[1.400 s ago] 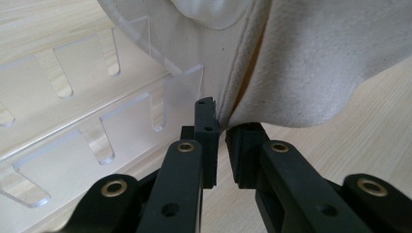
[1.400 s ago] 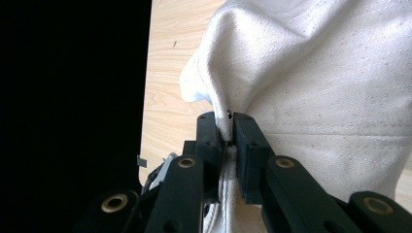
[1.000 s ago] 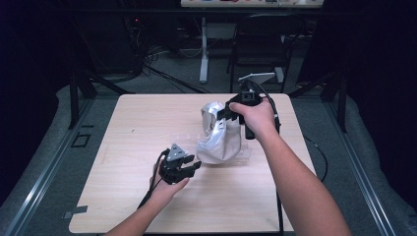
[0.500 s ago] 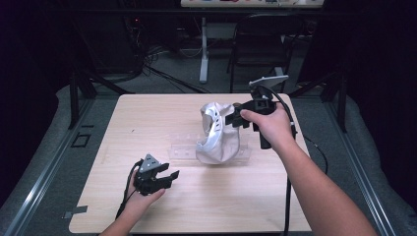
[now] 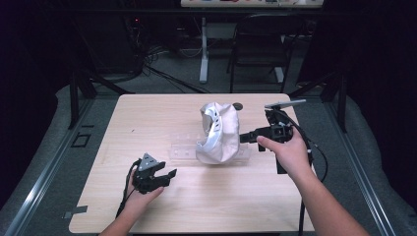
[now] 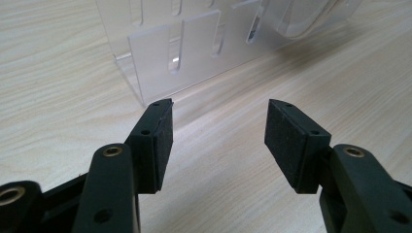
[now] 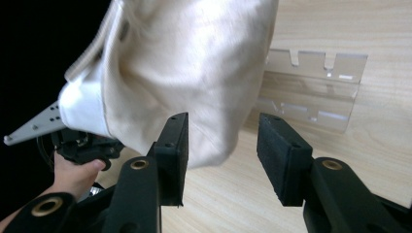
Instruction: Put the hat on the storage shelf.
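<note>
A pale cap (image 5: 218, 132) sits on a clear plastic stand (image 5: 189, 149) near the middle of the counter (image 5: 147, 113), a little to the right. The cap stands upright with its long axis running from the counter upward, its rounded crown bulging toward the right and its hollow side, with small vent holes, facing left. The stand is a long low rack lying left to right, its left part sticking out bare from under the cap.

The right gripper (image 5: 243, 138) is just right of the cap, pointing left at it. Its jaws have just been opening; they stand apart with nothing pressed between them, the cap's cloth hanging just beyond the tips. The left gripper (image 5: 169, 174) rests at the near left, well apart from the cap, pointing right and far. Its jaws have also just been opening and are released, with bare wood between them.

The left gripper view shows the stand's (image 6: 184, 53) slotted wall close up. The right gripper view shows the cap's (image 7: 189, 73) cream cloth and white lining edge, the stand's (image 7: 311, 90) notched top, and the left gripper in its hand behind the cap.
</note>
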Action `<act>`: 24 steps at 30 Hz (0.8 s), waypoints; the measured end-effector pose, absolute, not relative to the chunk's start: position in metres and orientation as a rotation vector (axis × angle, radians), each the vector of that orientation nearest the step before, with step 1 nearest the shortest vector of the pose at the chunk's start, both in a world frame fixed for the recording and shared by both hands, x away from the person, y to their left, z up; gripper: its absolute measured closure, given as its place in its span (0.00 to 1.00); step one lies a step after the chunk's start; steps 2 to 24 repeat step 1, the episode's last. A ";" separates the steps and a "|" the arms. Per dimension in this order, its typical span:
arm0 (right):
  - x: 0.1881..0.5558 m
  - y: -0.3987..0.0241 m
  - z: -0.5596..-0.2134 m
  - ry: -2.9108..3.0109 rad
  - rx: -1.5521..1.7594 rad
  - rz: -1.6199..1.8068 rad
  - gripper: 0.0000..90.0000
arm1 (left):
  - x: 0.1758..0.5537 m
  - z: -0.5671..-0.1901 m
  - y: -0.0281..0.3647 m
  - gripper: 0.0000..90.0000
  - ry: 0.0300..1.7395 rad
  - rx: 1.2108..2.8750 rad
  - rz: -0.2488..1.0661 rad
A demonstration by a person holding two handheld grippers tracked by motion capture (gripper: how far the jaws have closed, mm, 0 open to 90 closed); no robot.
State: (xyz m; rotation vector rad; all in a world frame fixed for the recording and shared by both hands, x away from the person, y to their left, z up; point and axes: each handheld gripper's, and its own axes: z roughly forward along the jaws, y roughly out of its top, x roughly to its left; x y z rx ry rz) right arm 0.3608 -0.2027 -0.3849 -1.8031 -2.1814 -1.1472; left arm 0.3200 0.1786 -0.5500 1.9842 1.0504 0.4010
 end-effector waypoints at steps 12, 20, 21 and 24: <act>0.356 -0.205 -0.391 -2.205 -1.818 -1.170 0.61 | 0.320 -0.550 0.178 0.49 1.050 1.979 0.402; 0.356 -0.205 -0.391 -2.205 -1.818 -1.170 0.61 | 0.320 -0.550 0.178 0.49 1.050 1.979 0.402; 0.356 -0.205 -0.391 -2.205 -1.818 -1.170 0.61 | 0.320 -0.550 0.178 0.49 1.050 1.979 0.402; 0.356 -0.205 -0.391 -2.205 -1.818 -1.170 0.61 | 0.320 -0.550 0.178 0.49 1.050 1.979 0.402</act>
